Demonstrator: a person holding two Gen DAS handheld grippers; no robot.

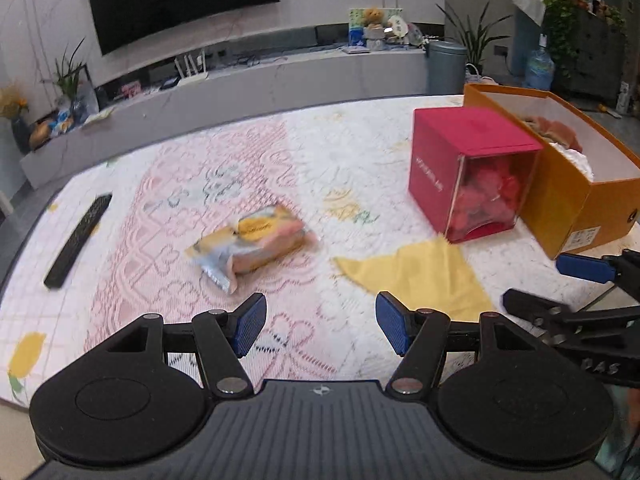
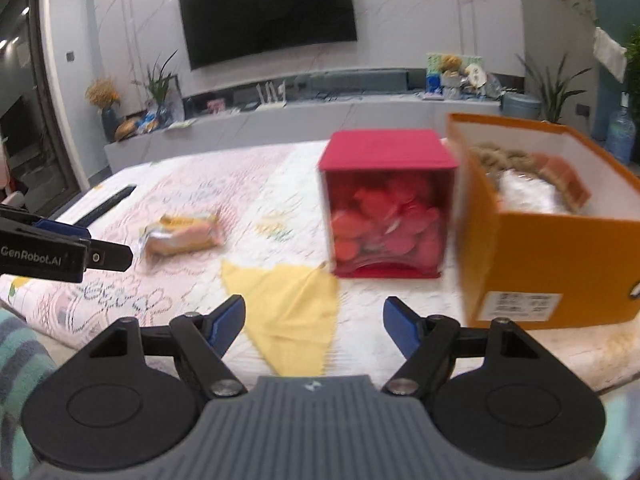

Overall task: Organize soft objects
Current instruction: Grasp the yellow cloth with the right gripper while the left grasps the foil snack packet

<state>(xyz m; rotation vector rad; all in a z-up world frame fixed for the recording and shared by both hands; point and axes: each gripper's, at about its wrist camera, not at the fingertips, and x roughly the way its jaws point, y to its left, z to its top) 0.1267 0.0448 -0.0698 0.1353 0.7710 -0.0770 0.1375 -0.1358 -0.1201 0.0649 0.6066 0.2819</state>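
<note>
A yellow cloth (image 1: 424, 276) (image 2: 286, 312) lies flat on the patterned mattress (image 1: 328, 152) (image 2: 240, 184), in front of a red box (image 1: 468, 172) (image 2: 386, 204). A soft tissue pack (image 1: 252, 242) (image 2: 182, 234) lies to the cloth's left. An open orange box (image 1: 576, 184) (image 2: 552, 256) at the right holds soft things. My left gripper (image 1: 320, 326) is open and empty, just short of the cloth's left corner. My right gripper (image 2: 314, 328) is open and empty over the cloth's near edge; it also shows in the left wrist view (image 1: 560, 284).
A black remote (image 1: 78, 236) (image 2: 106, 204) lies on the mattress at the far left. A low grey TV bench (image 1: 224, 92) (image 2: 304, 120) runs behind the mattress. A grey bin (image 1: 446, 66) and a water bottle (image 1: 538, 68) stand at the back right.
</note>
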